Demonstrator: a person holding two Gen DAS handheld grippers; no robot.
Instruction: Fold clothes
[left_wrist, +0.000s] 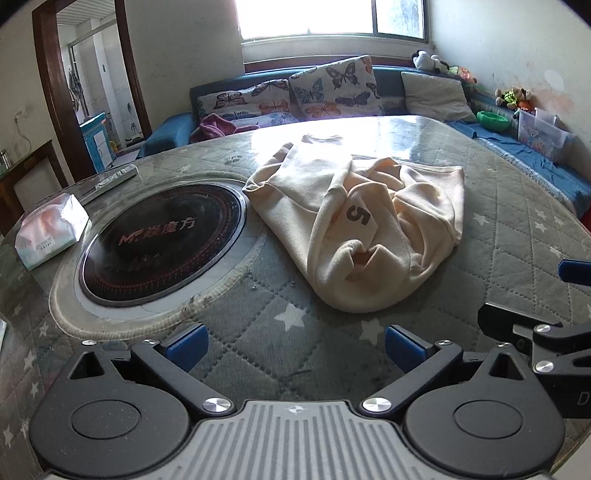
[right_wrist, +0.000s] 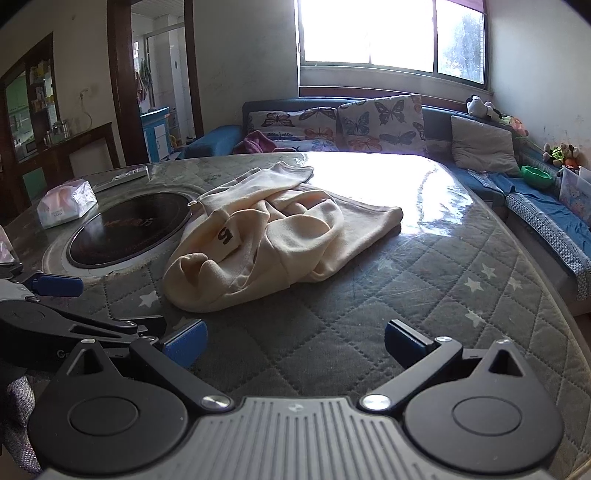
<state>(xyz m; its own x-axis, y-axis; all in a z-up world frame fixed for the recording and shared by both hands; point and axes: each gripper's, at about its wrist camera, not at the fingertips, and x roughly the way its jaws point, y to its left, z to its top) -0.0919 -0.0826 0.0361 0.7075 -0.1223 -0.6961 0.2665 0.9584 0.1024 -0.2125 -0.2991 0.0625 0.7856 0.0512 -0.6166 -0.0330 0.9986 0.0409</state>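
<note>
— While both grippers hang low over the near edge of the table (left_wrist: 258, 354), what do your jaws look like?

— My left gripper (left_wrist: 293, 345) is spread wide with nothing between its blue pads (left_wrist: 186, 341). My right gripper (right_wrist: 295, 343) is the same: jaws apart, only quilted cover showing in the gap. From the right wrist view I see the left gripper just beside mine, at the lower left.

— And the garment?

— A cream sweatshirt (left_wrist: 365, 229) lies crumpled on the table ahead of both sets of jaws, apart from them, touching neither. From the left wrist it sits ahead and slightly to the right of the gap; from the right wrist (right_wrist: 266, 236) it sits ahead and to the left. A patch with a dark "5" (left_wrist: 357, 215) faces up among the folds, and one sleeve trails away toward the far side.

— Anything next to it?

— A round black cooktop (left_wrist: 162, 240) is set into the table just left of the sweatshirt, whose edge reaches its rim. Farther left I see a tissue pack (left_wrist: 51, 230), and beyond it a remote (left_wrist: 112, 179). Past the table stands a blue sofa (right_wrist: 517, 192) with butterfly cushions (left_wrist: 334, 88) under a bright window (right_wrist: 391, 33).
</note>
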